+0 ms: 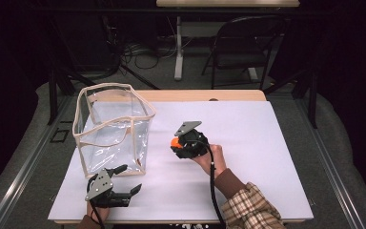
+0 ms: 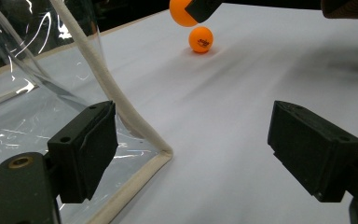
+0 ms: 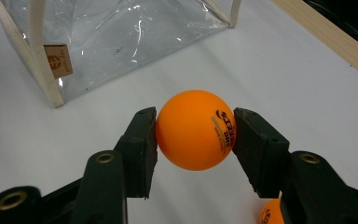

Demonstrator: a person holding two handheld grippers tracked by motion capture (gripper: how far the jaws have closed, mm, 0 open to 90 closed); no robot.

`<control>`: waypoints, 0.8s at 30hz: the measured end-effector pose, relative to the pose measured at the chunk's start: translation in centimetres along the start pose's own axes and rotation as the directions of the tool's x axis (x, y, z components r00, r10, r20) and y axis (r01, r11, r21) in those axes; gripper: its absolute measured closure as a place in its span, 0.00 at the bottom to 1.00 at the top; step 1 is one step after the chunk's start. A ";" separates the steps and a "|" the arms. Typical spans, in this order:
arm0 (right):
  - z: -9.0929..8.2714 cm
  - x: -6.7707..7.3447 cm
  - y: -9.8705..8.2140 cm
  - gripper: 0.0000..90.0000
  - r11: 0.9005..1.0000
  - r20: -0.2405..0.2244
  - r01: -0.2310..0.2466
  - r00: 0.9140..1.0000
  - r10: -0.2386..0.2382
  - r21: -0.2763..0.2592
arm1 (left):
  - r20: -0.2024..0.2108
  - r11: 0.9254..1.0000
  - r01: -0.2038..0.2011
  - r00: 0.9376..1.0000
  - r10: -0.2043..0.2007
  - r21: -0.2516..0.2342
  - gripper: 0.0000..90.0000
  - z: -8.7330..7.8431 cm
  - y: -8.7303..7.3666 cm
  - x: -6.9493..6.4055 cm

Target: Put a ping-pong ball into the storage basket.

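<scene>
My right gripper point(image 3: 195, 133) is shut on an orange ping-pong ball point(image 3: 186, 126) with black print, held above the white table cover. In the high view this ball point(image 1: 175, 142) shows at the gripper's left side, mid-table. A second orange ball point(image 2: 201, 39) lies on the cover just below it, and its edge point(image 3: 270, 213) peeks past my right jaw. A clear plastic bag point(image 1: 114, 126) with cream trim stands open at the left. My left gripper point(image 1: 131, 178) is open by the bag's near corner point(image 2: 161, 151), with nothing between its pads point(image 2: 98, 147).
The white cover point(image 1: 248, 143) lies over a wooden table whose far edge point(image 1: 205, 95) shows bare. A folding chair point(image 1: 240, 47), a table leg and cables stand on the floor beyond. A small tag point(image 3: 57, 60) is sewn on the bag's side.
</scene>
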State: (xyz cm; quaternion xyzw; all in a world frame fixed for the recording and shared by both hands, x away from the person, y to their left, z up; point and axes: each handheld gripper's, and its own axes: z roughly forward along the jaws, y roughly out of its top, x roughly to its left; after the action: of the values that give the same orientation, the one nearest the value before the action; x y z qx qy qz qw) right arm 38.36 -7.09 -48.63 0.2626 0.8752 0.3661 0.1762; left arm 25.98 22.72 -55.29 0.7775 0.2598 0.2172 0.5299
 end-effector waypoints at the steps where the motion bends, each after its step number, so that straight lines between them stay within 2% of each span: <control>1: 0.0 0.0 0.0 0.56 1.000 0.001 -0.004 1.000 0.004 -0.004 | 0.001 1.000 0.001 1.000 -0.001 0.002 0.18 0.0 0.0 0.0; 24: -0.8 -0.8 1.4 0.56 1.000 0.011 0.001 1.000 -0.001 -0.021 | 0.005 1.000 0.003 1.000 -0.003 0.003 0.18 0.0 0.0 -0.1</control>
State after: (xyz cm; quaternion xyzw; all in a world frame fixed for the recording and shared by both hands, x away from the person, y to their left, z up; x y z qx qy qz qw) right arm 39.05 -7.20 -46.95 0.2622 0.8705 0.3737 0.1838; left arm 25.95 22.64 -55.34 0.7784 0.2599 0.2142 0.5297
